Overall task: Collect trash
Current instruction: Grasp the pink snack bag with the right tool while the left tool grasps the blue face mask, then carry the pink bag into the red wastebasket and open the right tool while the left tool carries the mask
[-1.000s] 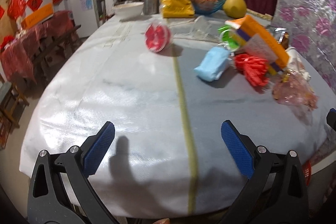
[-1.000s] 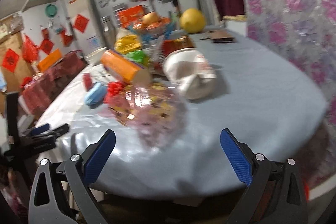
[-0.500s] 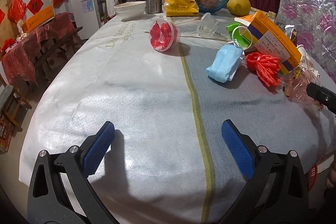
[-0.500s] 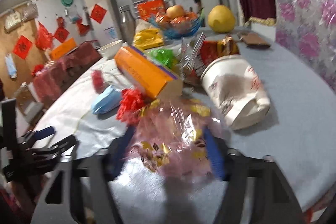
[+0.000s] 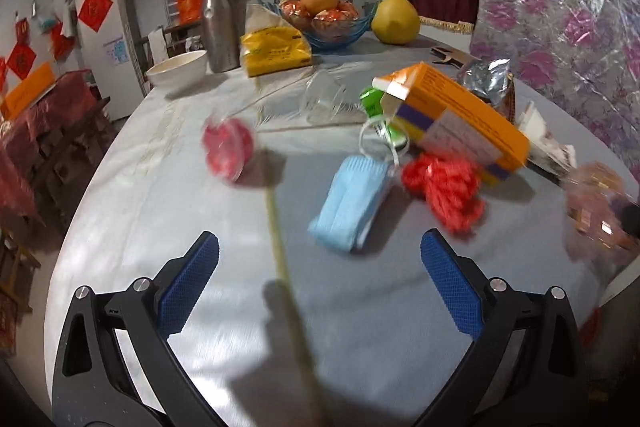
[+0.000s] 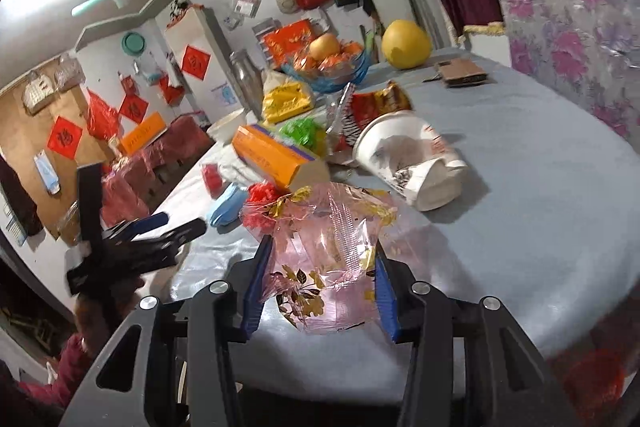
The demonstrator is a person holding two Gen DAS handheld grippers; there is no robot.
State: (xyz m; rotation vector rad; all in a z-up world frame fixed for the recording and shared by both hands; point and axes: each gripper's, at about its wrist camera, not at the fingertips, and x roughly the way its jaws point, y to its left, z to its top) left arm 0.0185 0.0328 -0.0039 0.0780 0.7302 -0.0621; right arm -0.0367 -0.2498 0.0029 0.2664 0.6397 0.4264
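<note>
Trash lies in a loose cluster on the far right part of the table (image 5: 168, 227), a big round top under a pale grey cloth. The largest piece is the orange carton (image 5: 452, 115), lying on its side with one end flap open; it looks stiff and light, best taken across its narrow faces. Next, the white paper cup (image 6: 408, 163) lies tipped over, thin-walled and likely to crush if squeezed hard, so the rim or the base would be safer. The pink cellophane wrapper (image 6: 324, 247) sits between the fingers of the right gripper (image 6: 320, 281), which are drawn in against both its sides; the film is crinkly, nearly weightless and slippery, so a pinch on a bunched fold should hold better than on a flat sheet. The blue face mask (image 5: 352, 203), soft and floppy, lies just beside the red mesh bundle (image 5: 448, 191), which touches the carton's lower edge. A clear plastic cup (image 5: 324, 99) lies further back.

The left gripper (image 5: 320, 283) hangs over bare cloth near the mask, fingers wide apart and holding nothing. Open room lies to the left and near side of the table; the near rim is close under the right gripper, so anything dropped there could slide off. The fruit bowl (image 5: 332, 27) and steel flask (image 5: 218, 27) at the back look like keepers.
</note>
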